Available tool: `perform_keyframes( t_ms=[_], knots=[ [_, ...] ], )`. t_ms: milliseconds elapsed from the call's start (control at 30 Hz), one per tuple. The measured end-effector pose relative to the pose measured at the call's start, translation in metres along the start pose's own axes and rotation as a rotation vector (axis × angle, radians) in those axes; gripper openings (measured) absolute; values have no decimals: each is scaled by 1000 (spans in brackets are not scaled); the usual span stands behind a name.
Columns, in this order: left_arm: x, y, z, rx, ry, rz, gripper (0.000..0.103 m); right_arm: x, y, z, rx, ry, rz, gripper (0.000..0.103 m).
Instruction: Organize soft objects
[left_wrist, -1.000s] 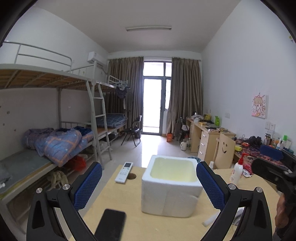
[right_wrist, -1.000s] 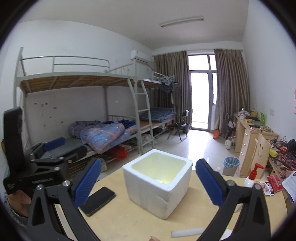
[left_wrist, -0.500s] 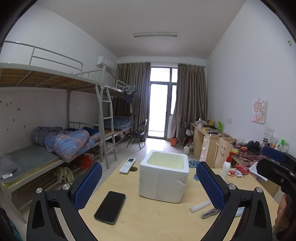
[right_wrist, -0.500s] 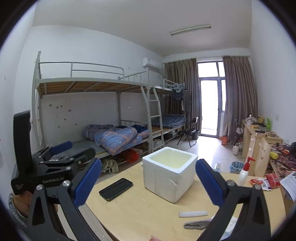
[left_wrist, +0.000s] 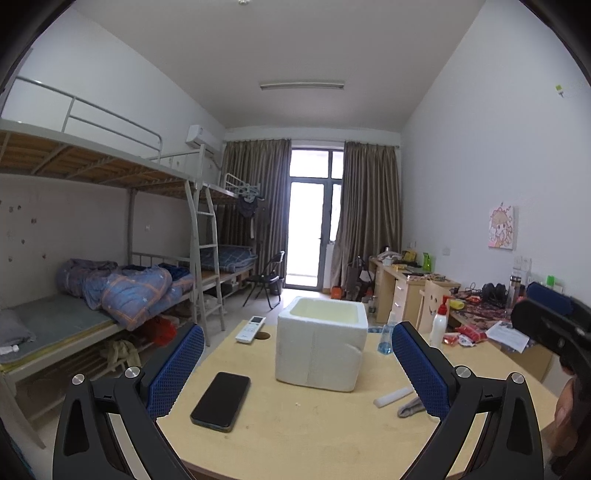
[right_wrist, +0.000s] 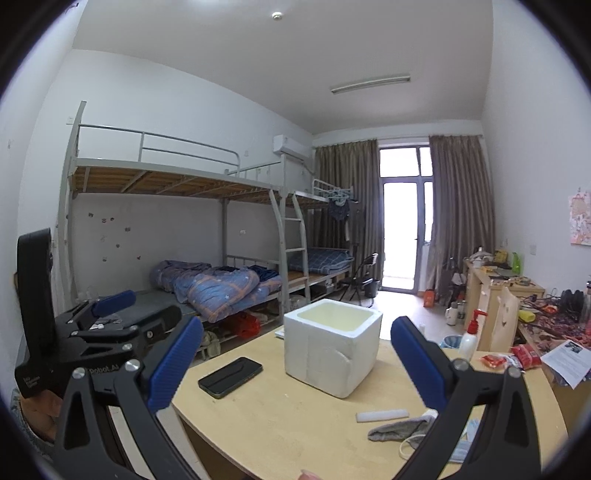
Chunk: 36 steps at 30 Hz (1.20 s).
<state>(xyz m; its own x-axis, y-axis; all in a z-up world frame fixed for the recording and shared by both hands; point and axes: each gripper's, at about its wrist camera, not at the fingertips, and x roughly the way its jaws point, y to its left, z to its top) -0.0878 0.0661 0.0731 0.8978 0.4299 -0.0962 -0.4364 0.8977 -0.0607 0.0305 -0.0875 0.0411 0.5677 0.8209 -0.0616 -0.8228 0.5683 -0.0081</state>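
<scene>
A white foam box (left_wrist: 320, 349) stands open-topped on the wooden table (left_wrist: 295, 424); it also shows in the right wrist view (right_wrist: 332, 345). A grey sock (right_wrist: 400, 430) lies at the table's right front beside a white foam stick (right_wrist: 382, 414) and a blue face mask (right_wrist: 463, 443). The sock (left_wrist: 410, 408) and the stick (left_wrist: 392, 397) also show in the left wrist view. My left gripper (left_wrist: 295, 367) is open and empty, held back from the box. My right gripper (right_wrist: 293, 360) is open and empty, also back from the box.
A black phone (left_wrist: 221, 400) lies on the table's left front. A white remote (left_wrist: 251, 328) lies behind the box on the left. A white pump bottle (right_wrist: 470, 334) stands at the right. Bunk beds (left_wrist: 110, 295) line the left wall, cluttered desks (left_wrist: 406, 284) the right.
Both grippers have pulled back and up from the foam box, so it looks smaller and more table shows. The sock, stick and mask have come into view. Both stay open.
</scene>
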Motion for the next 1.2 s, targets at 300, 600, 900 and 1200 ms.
perform_keyframes(
  t_ms=[300, 600, 900, 1200],
  knots=[
    [-7, 4, -50, -2, -47, -6, 102, -10, 5, -39, -11, -44, -121, 103],
    [-1, 10, -81, -79, -49, -19, 102, -15, -4, -77, 32, -31, -233, 103],
    [4, 12, -103, -65, -22, -23, 102, -14, -11, -96, 74, 15, -240, 103],
    [16, 19, -115, -79, 31, -23, 102, -6, -8, -106, 69, 61, -250, 103]
  ],
)
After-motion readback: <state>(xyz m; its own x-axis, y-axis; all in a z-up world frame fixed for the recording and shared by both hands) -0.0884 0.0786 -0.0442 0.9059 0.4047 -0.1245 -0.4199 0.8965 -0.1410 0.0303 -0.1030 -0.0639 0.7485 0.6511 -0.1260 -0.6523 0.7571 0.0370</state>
